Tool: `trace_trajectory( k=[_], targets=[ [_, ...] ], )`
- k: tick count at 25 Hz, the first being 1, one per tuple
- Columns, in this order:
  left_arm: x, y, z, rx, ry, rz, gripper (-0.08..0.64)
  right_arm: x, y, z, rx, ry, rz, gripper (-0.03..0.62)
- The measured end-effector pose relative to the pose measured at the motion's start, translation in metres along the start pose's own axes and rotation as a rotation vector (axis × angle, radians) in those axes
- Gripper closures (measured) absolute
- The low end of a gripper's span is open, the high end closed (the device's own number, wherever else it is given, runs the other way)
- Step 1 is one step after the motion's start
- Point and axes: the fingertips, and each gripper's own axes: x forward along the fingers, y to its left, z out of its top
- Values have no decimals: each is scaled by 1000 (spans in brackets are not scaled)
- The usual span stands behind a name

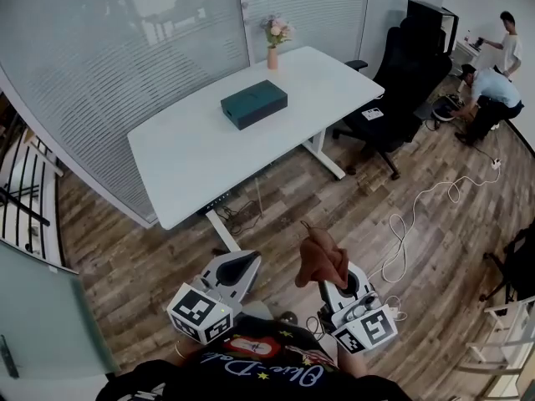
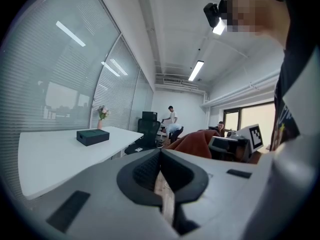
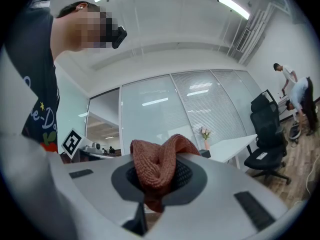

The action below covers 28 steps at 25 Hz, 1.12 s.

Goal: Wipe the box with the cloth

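Observation:
A dark teal box (image 1: 254, 104) lies on the white table (image 1: 192, 153) well ahead of me; in the left gripper view the box (image 2: 92, 136) sits on the table at the left. My right gripper (image 1: 324, 281) is shut on a rust-coloured knitted cloth (image 1: 321, 256), which bunches up above its jaws. The cloth (image 3: 157, 169) fills the jaws in the right gripper view and shows as a reddish lump (image 2: 192, 143) in the left gripper view. My left gripper (image 1: 238, 267) is held low at my left, shut and holding nothing, with jaws pressed together (image 2: 160, 176).
A pink vase of flowers (image 1: 274, 44) stands at the table's far edge. A black office chair (image 1: 397, 98) sits right of the table. Two people (image 1: 495, 69) are at the far right. A white cable (image 1: 418, 215) trails over the wooden floor. Glass walls run along the left.

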Motion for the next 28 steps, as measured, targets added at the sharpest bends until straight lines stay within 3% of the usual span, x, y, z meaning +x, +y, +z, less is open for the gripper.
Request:
trace_trajectory(
  k=[6, 13, 18, 28],
  targets=[
    [25, 13, 2, -17, -4, -16, 557, 4, -21, -9, 18, 39, -46, 565],
    [85, 46, 11, -33, -29, -115, 557, 32, -72, -2, -39, 57, -165, 565],
    [133, 87, 26, -30, -40, -166, 557, 72, -106, 4, -60, 65, -227, 563],
    [195, 170, 63, -35, -68, -186, 557, 151, -150, 23, -103, 90, -270, 565]
  ],
)
